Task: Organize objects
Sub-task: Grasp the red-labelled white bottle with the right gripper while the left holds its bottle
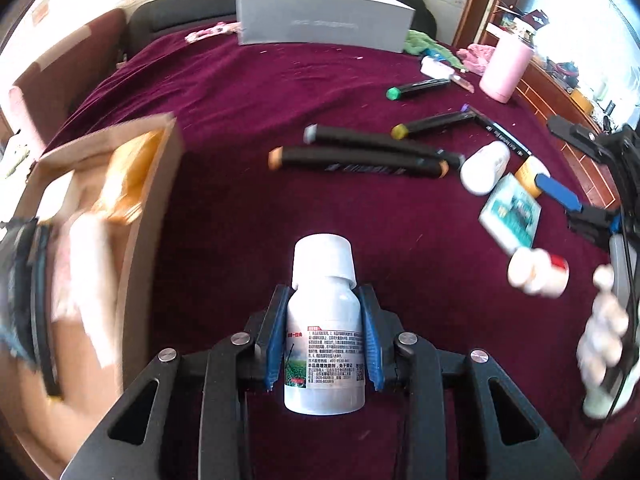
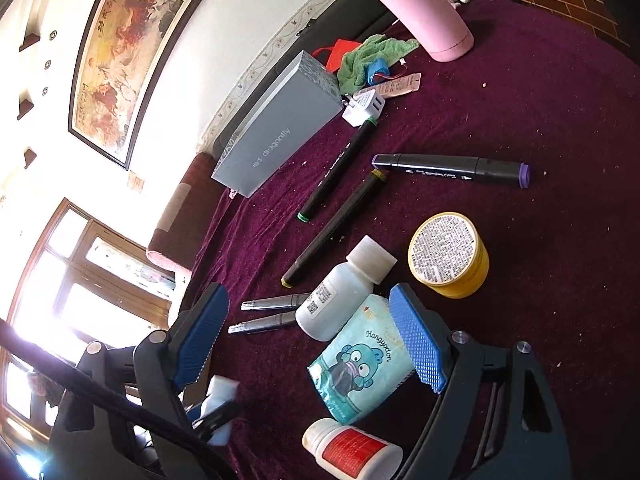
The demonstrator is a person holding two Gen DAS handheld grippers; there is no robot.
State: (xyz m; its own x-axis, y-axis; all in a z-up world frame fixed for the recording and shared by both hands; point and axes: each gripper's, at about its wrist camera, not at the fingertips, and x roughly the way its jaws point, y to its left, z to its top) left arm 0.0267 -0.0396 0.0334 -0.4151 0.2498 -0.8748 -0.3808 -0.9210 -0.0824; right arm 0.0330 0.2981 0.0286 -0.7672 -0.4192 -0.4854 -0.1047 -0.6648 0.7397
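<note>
The left gripper [image 1: 325, 332] has its blue pads closed against the sides of a white plastic bottle [image 1: 325, 320], which stands upright between them with its printed label facing the camera and its white cap above the fingertips. The bottle hangs over the maroon cloth [image 1: 248, 80] that covers the table. Just to the left of it sits an open cardboard box [image 1: 132, 208], blurred, with orange and pale contents inside. Beyond the bottle two black markers [image 1: 360, 160] lie side by side, one with orange ends, and farther back a green-capped marker [image 1: 418, 89], a pink tumbler [image 1: 505, 72] and a grey carton [image 1: 320, 24].

The right gripper [image 2: 304, 344] has its jaws wide apart and grips nothing. Between and under its fingers lies a teal tissue pack [image 2: 364, 364] with a cartoon figure, its right edge beneath the right pad. Touching the pack's upper edge is a second white bottle [image 2: 340, 296] on its side; a red-labelled bottle [image 2: 348, 450] lies just below the pack. A yellow round tin [image 2: 450, 256] stands near the right finger, and a purple-capped marker [image 2: 452, 168] lies farther out.
</note>
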